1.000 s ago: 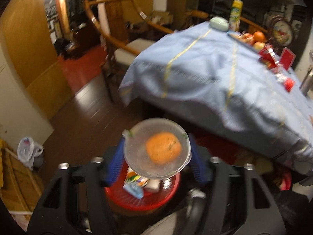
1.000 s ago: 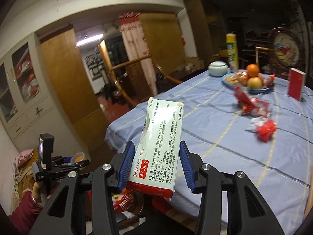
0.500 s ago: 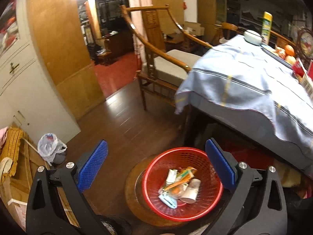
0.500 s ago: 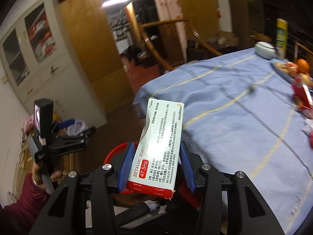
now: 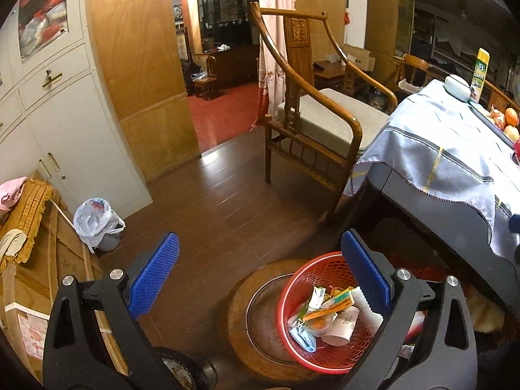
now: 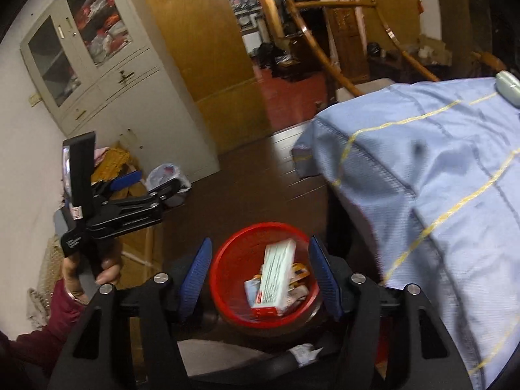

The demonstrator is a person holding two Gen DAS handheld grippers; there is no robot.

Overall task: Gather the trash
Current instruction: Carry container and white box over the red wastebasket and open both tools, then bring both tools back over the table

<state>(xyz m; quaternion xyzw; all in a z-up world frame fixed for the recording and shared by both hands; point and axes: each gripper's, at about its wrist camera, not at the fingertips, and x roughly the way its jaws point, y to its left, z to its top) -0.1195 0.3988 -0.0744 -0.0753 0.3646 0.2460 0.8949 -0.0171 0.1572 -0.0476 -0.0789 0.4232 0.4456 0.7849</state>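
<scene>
A red mesh basket (image 5: pixel 294 341) sits on a round wooden stool beside the table and holds several pieces of trash, among them a paper cup (image 5: pixel 341 328) and wrappers. My left gripper (image 5: pixel 260 279) is open and empty, above and left of the basket. In the right wrist view the basket (image 6: pixel 224 292) lies straight below my right gripper (image 6: pixel 260 273), which is open. A white medicine box (image 6: pixel 274 276) with a red end lies in the basket on top of the trash. My left gripper also shows in the right wrist view (image 6: pixel 143 182), held in a hand at the left.
The table with a blue cloth (image 6: pixel 438 169) stands to the right; its far end carries a fruit plate (image 5: pixel 507 120), a white lidded bowl (image 5: pixel 456 86) and a spray can (image 5: pixel 479 71). A wooden armchair (image 5: pixel 318 113) stands behind the basket. A white cabinet (image 5: pixel 65 123) and a small bag-lined bin (image 5: pixel 97 224) are at the left.
My right gripper has opened and the medicine box has dropped into the red basket. My left gripper, opened earlier over the basket, has drifted left and up.
</scene>
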